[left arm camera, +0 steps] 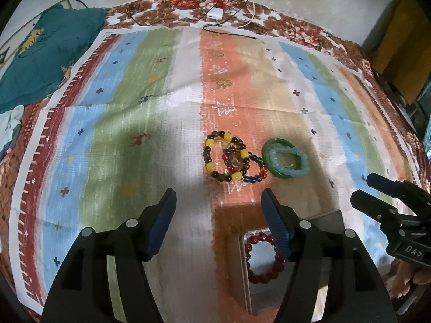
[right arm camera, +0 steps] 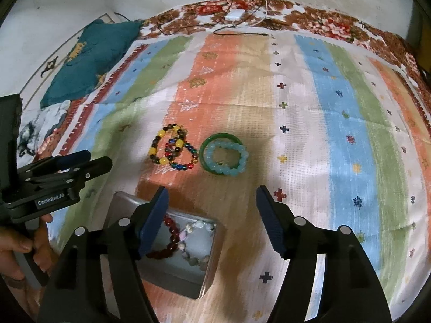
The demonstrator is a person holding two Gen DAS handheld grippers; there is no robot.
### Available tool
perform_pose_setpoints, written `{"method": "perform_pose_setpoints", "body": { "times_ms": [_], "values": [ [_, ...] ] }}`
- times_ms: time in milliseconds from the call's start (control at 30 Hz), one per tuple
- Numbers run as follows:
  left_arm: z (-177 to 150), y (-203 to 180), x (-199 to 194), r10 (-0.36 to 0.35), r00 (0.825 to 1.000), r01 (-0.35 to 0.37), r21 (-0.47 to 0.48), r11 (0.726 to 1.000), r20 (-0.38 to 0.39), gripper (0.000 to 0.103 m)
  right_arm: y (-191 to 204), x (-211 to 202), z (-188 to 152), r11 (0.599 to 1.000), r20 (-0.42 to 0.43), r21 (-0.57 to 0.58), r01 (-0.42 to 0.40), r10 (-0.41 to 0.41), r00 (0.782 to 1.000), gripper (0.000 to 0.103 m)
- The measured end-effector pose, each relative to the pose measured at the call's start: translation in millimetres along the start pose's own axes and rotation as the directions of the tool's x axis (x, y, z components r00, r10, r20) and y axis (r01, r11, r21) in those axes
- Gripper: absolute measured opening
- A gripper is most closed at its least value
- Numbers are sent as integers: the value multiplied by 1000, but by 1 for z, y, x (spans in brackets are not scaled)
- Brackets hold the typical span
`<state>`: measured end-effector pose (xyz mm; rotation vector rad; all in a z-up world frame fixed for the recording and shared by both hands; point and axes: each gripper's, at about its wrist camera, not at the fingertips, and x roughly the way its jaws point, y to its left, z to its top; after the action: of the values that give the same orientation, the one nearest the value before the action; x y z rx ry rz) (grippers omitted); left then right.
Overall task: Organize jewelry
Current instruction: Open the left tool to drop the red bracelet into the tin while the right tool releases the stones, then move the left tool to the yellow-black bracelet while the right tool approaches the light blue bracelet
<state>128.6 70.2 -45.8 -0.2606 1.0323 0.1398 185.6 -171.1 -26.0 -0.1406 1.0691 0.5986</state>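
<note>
On the striped cloth (left arm camera: 150, 102) lie a yellow-and-dark bead bracelet (left arm camera: 212, 165) overlapping a multicoloured bead bracelet (left arm camera: 254, 179), and beside them a green bangle (left arm camera: 269, 144) under a pale blue bead bracelet (left arm camera: 296, 171). Nearer me stands an open metal tin (right arm camera: 172, 277) holding a dark red bead bracelet (right arm camera: 172, 231) and a pale mixed bead bracelet (right arm camera: 194, 242). My left gripper (left arm camera: 218, 192) is open and empty, short of the bead bracelets. My right gripper (right arm camera: 212, 189) is open and empty, just short of the bangle, its left finger over the tin.
A floral bedspread (left arm camera: 296, 29) lies under the striped cloth. A teal cloth (left arm camera: 45, 53) sits at the far left. Thin cables and a small white adapter (left arm camera: 215, 13) lie along the far edge by the wall. A hand (right arm camera: 16, 245) grips the left gripper's handle.
</note>
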Motion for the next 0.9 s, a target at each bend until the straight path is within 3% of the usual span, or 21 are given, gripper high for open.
{"method": "perform_pose_setpoints", "body": {
  "times_ms": [300, 900],
  "values": [
    [16, 8, 27, 11, 999, -12, -29, 1000, -36, 67, -13, 17, 12, 1000, -23, 17, 19, -19, 1000, 74],
    [34, 13, 65, 53, 995, -55, -14, 998, -85, 68, -20, 49, 31, 999, -63, 11, 47, -46, 997, 76]
  ]
}}
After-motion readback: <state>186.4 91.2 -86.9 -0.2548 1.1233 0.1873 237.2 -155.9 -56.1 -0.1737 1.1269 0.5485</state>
